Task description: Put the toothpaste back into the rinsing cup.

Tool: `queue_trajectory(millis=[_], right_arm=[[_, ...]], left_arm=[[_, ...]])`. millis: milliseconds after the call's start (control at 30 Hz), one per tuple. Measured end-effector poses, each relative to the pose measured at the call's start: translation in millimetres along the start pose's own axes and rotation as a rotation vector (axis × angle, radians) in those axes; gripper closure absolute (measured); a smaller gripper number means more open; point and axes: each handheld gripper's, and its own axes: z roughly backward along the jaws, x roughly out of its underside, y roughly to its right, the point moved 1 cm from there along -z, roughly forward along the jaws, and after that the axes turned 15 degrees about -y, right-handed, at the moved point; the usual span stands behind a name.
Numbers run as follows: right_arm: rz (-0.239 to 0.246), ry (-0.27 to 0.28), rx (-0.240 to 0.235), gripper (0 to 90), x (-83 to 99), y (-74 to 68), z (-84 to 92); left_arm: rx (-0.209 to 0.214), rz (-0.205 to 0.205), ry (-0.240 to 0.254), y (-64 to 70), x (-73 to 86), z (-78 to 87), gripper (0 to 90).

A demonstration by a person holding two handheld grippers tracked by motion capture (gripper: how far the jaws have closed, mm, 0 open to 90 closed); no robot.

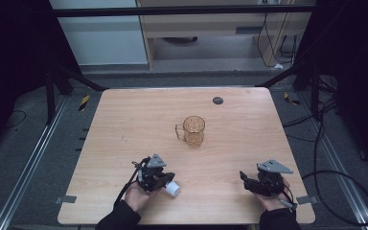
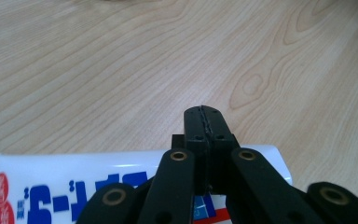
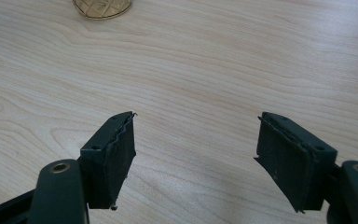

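Note:
A clear amber mug (image 1: pixel 194 131) with its handle to the left stands upright at the table's middle; its base (image 3: pixel 102 7) shows at the top of the right gripper view. A white tube (image 2: pixel 74 172) with blue and red print lies on the wood right under my left gripper (image 2: pixel 205 112), whose pads meet with nothing visible between their tips. From above, the tube's white end (image 1: pixel 173 189) pokes out beside that gripper (image 1: pixel 168 178) near the front edge. My right gripper (image 3: pixel 196 135) is open over bare wood at the front right (image 1: pixel 243 176).
The wooden table (image 1: pixel 124 120) has a small black disc (image 1: pixel 217 100) near its far edge. Cables and metal rails run along the floor on both sides. A cabinet stands beyond the table.

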Motion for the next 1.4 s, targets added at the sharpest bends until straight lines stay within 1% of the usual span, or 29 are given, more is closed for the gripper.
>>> queue_trajectory(millis=[167,233,300,367,633,1067,1333,1367,1400], right_arm=[[0.010,0.003,0.007,27.6,0.5,1.2,-0.8],[0.001,-0.004,-0.001,27.5,0.6,0.5,-0.3],[0.012,-0.001,0.006,27.5,0.8,1.1,-1.1],[0.007,-0.002,0.001,27.4,0.8,0.4,-0.7],[0.008,-0.007,0.004,27.2,1.1,0.7,-1.5],[0.008,-0.015,0.000,27.0,1.0,-0.2,-2.8],[0.005,-0.020,-0.004,26.9,1.1,-0.6,-3.2],[0.005,-0.021,-0.005,26.9,1.1,-0.6,-3.2],[0.006,-0.021,-0.004,26.9,1.1,-0.6,-3.3]], left_arm=[[0.006,-0.015,-0.016,3.2,5.4,3.3,88.9],[0.012,-0.017,-0.022,5.0,7.3,4.5,88.9],[0.012,-0.026,-0.030,6.4,9.1,5.9,88.9],[0.016,-0.030,-0.038,7.9,11.2,7.9,88.9],[0.018,-0.036,-0.055,9.3,20.3,15.0,88.9],[0.014,-0.013,-0.066,5.0,38.1,27.8,88.8],[-0.012,-0.002,-0.074,0.5,46.1,34.6,88.9],[-0.011,0.005,-0.069,0.2,46.9,34.9,88.8],[-0.012,0.002,-0.073,-0.8,47.5,35.8,88.8]])
